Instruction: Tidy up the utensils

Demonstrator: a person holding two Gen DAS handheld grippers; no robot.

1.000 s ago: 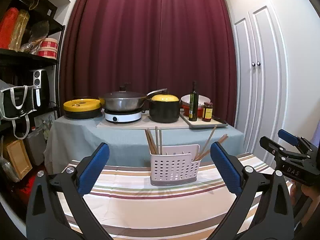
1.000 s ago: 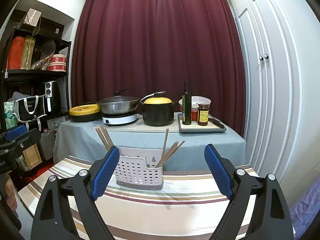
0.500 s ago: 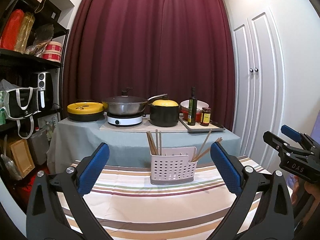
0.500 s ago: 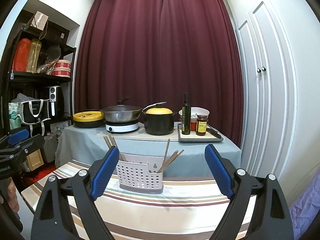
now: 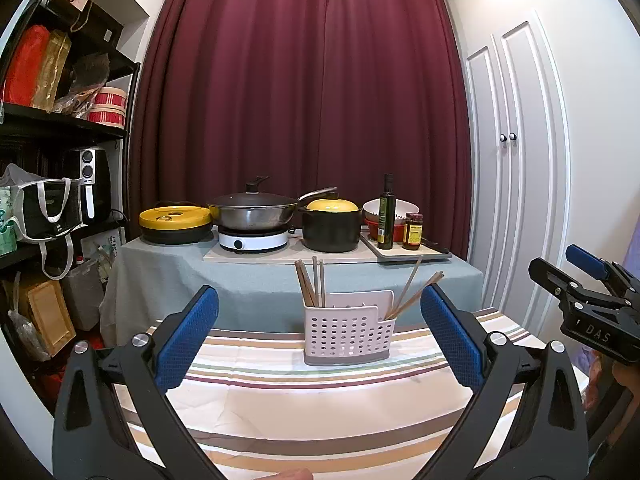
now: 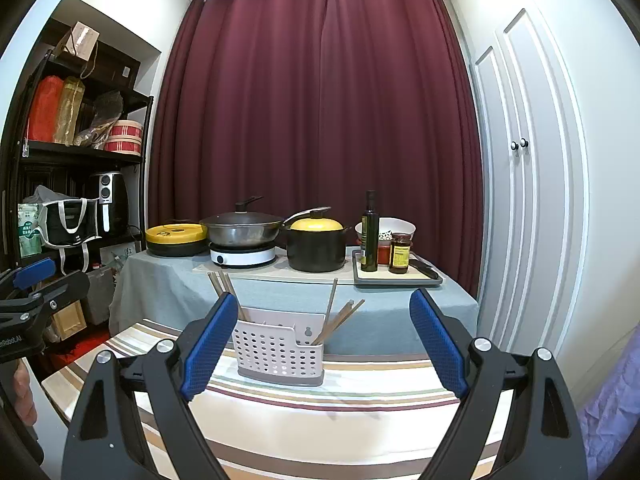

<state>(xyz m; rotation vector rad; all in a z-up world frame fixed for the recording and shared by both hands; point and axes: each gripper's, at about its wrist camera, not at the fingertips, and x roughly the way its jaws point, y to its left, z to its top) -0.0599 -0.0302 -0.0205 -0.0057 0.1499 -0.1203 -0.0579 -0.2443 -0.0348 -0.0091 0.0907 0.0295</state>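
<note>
A white perforated utensil holder (image 5: pixel 346 334) (image 6: pixel 279 352) stands on the striped tablecloth (image 5: pixel 320 408) (image 6: pixel 340 408). Several wooden chopsticks (image 5: pixel 314 282) (image 6: pixel 340 318) lean in its left and right compartments. My left gripper (image 5: pixel 320 340) is open and empty, well short of the holder. The right gripper (image 6: pixel 324 346) is likewise open and empty, held back from the holder. Each gripper shows at the edge of the other's view: the right gripper (image 5: pixel 592 292) at far right, the left gripper (image 6: pixel 32 292) at far left.
Behind stands a grey-clothed table (image 5: pixel 256 280) with a yellow-lidded pan (image 5: pixel 175 224), a wok on a hob (image 5: pixel 253 216), a black pot (image 5: pixel 330 226), a bottle (image 5: pixel 386 216) and a jar (image 5: pixel 413 232). Black shelving (image 5: pixel 48 160) fills the left; white cupboard doors (image 5: pixel 516 168) the right.
Both grippers have lifted and tilted upward, so the holder and table sit lower in each view. Both stay open and empty.
</note>
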